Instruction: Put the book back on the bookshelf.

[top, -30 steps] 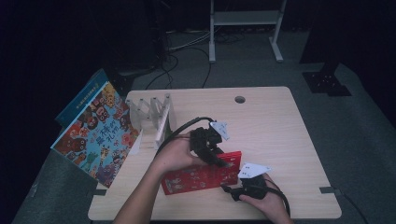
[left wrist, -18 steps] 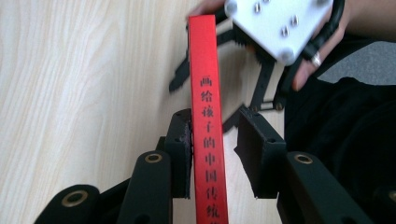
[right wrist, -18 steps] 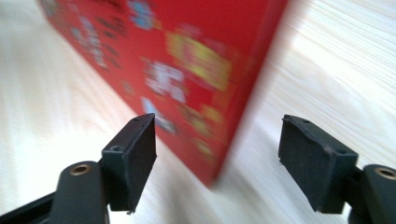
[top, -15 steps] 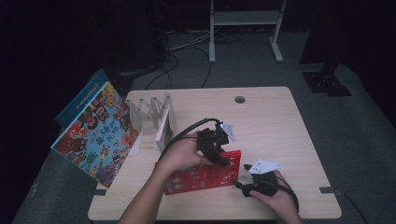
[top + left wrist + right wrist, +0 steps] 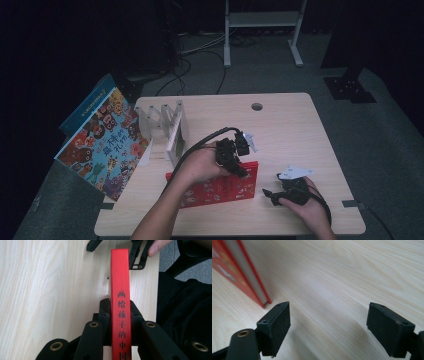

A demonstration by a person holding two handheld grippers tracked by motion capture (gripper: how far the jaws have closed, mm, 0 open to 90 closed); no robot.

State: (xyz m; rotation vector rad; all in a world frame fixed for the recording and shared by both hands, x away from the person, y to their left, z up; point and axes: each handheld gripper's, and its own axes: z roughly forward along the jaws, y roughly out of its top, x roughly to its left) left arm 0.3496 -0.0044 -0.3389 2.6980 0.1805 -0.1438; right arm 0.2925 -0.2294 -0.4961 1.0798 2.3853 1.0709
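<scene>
Two grippers: I'm clamping the left gripper [image 5: 120,322] on the red book [image 5: 120,290] mid-frame; right gripper [image 5: 328,327], lower right, has just been opening, nothing between.

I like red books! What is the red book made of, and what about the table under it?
The red book looks like a hardback: stiff board covers with a smooth, slightly shiny red finish, printed dark characters on the spine, pale paper pages between the covers. The table looks like light wood or wood-look laminate: matte, with clear grain lines.
</scene>
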